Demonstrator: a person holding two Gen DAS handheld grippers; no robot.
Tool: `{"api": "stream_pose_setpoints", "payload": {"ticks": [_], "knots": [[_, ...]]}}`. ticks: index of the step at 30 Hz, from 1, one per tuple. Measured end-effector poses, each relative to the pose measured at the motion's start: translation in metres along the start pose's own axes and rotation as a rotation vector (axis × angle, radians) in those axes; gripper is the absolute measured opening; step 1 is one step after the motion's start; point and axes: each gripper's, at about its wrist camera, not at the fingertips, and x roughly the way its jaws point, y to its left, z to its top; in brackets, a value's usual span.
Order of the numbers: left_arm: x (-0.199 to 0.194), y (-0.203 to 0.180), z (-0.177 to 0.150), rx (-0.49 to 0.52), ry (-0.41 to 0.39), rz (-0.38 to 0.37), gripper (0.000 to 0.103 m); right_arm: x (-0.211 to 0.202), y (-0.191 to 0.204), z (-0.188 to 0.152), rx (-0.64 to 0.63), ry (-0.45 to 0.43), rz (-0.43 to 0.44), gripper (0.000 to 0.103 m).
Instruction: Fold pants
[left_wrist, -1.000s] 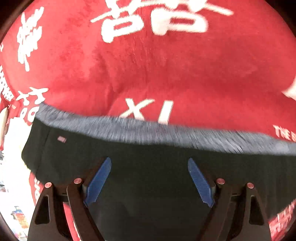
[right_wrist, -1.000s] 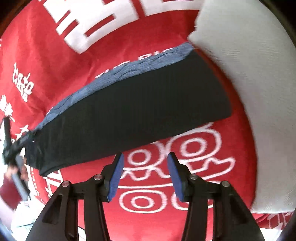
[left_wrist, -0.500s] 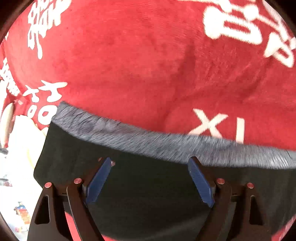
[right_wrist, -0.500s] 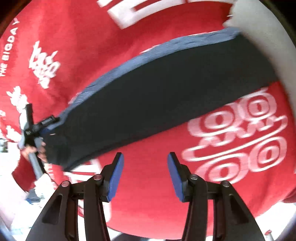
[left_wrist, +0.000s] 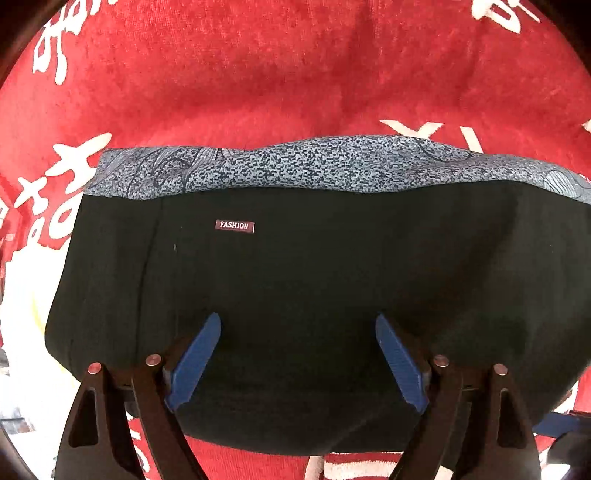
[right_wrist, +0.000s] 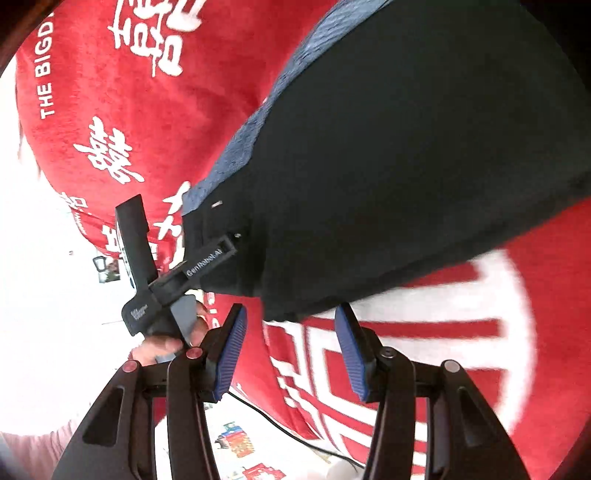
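Observation:
Black pants (left_wrist: 314, 277) with a grey-blue patterned waistband (left_wrist: 295, 166) and a small "FASHION" label (left_wrist: 235, 225) lie flat on a red blanket (left_wrist: 258, 74). My left gripper (left_wrist: 298, 360) is open, its blue pads spread wide just over the near part of the pants. In the right wrist view the pants (right_wrist: 388, 166) stretch from the centre to the upper right. My right gripper (right_wrist: 291, 350) is open and empty at their near corner. The left gripper (right_wrist: 177, 273), held in a hand, shows at the pants' left end.
The red blanket (right_wrist: 122, 92) with white characters covers the surface. A white floor or sheet (right_wrist: 44, 277) lies beyond its left edge. A thin black cable (right_wrist: 280, 428) and small printed items (right_wrist: 236, 441) lie low in the right wrist view.
The left gripper has drawn back along the pants, so the waistband sits further away and the label shows. The right gripper has swung left and closer to the pants' near corner.

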Motion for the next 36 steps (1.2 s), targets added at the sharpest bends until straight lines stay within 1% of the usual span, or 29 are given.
{"api": "stream_pose_setpoints", "payload": {"ticks": [3, 7, 10, 13, 14, 15, 16, 17, 18, 20, 21, 22, 24, 26, 27, 28, 29, 30, 31, 33, 36], "knots": [[-0.002, 0.001, -0.004, 0.013, -0.008, -0.016, 0.087, 0.007, 0.002, 0.002, 0.005, -0.001, 0.004, 0.054], [-0.003, 0.005, -0.009, 0.023, -0.016, -0.023, 0.087, 0.005, 0.002, 0.000, 0.020, -0.022, 0.013, 0.054], [-0.003, 0.004, -0.012, 0.026, -0.027, -0.017, 0.087, 0.005, 0.002, 0.004, 0.035, -0.050, 0.045, 0.054], [-0.004, 0.005, -0.016, 0.028, -0.037, -0.013, 0.087, 0.009, 0.000, 0.013, 0.092, -0.078, 0.078, 0.053], [-0.004, 0.005, -0.018, 0.032, -0.039, -0.011, 0.088, 0.010, -0.002, 0.015, 0.112, -0.079, 0.075, 0.036], [-0.006, 0.001, -0.021, 0.033, -0.038, -0.007, 0.088, 0.012, -0.004, 0.017, 0.138, -0.081, 0.052, 0.014], [-0.008, 0.000, -0.021, 0.032, -0.035, -0.007, 0.088, 0.012, -0.006, 0.018, 0.157, -0.079, 0.027, 0.008], [-0.010, 0.000, -0.021, 0.027, -0.027, -0.011, 0.088, 0.009, -0.003, 0.017, 0.158, -0.087, 0.039, 0.008], [-0.012, 0.001, -0.022, 0.021, -0.024, -0.020, 0.088, 0.004, 0.005, 0.013, 0.123, -0.099, 0.024, 0.008], [-0.013, 0.002, -0.020, 0.018, -0.023, -0.030, 0.088, -0.004, 0.024, 0.003, 0.026, -0.115, -0.038, 0.007], [-0.012, 0.001, -0.022, 0.028, -0.024, -0.024, 0.088, -0.004, 0.025, 0.000, 0.015, -0.111, -0.059, 0.006], [-0.011, -0.002, -0.023, 0.044, -0.027, -0.009, 0.088, 0.000, 0.022, -0.002, 0.019, -0.103, -0.081, 0.006], [-0.011, -0.010, -0.026, 0.074, -0.036, 0.029, 0.089, 0.011, 0.005, -0.002, 0.060, -0.088, -0.117, 0.006], [-0.012, -0.013, -0.028, 0.074, -0.043, 0.036, 0.089, 0.013, -0.007, -0.002, 0.065, -0.090, -0.094, 0.005], [-0.013, -0.013, -0.030, 0.073, -0.045, 0.033, 0.089, 0.012, -0.006, -0.001, 0.048, -0.088, -0.098, 0.005], [-0.013, -0.013, -0.030, 0.075, -0.045, 0.033, 0.089, 0.012, -0.003, -0.001, 0.027, -0.085, -0.109, 0.006], [-0.015, -0.013, -0.031, 0.075, -0.041, 0.034, 0.089, 0.009, -0.002, -0.002, 0.018, -0.074, -0.116, 0.011], [-0.018, -0.013, -0.031, 0.066, -0.025, 0.037, 0.089, 0.004, -0.002, -0.003, 0.022, -0.061, -0.123, 0.011], [-0.020, -0.012, -0.032, 0.056, -0.014, 0.034, 0.089, -0.001, -0.001, -0.005, 0.025, -0.053, -0.135, 0.014], [-0.032, -0.011, -0.034, 0.012, -0.005, -0.016, 0.089, -0.022, -0.003, -0.011, 0.009, -0.056, -0.174, 0.014], [-0.054, -0.027, -0.032, -0.016, -0.036, -0.079, 0.089, -0.064, 0.004, -0.008, -0.073, -0.123, -0.250, 0.014]]}}
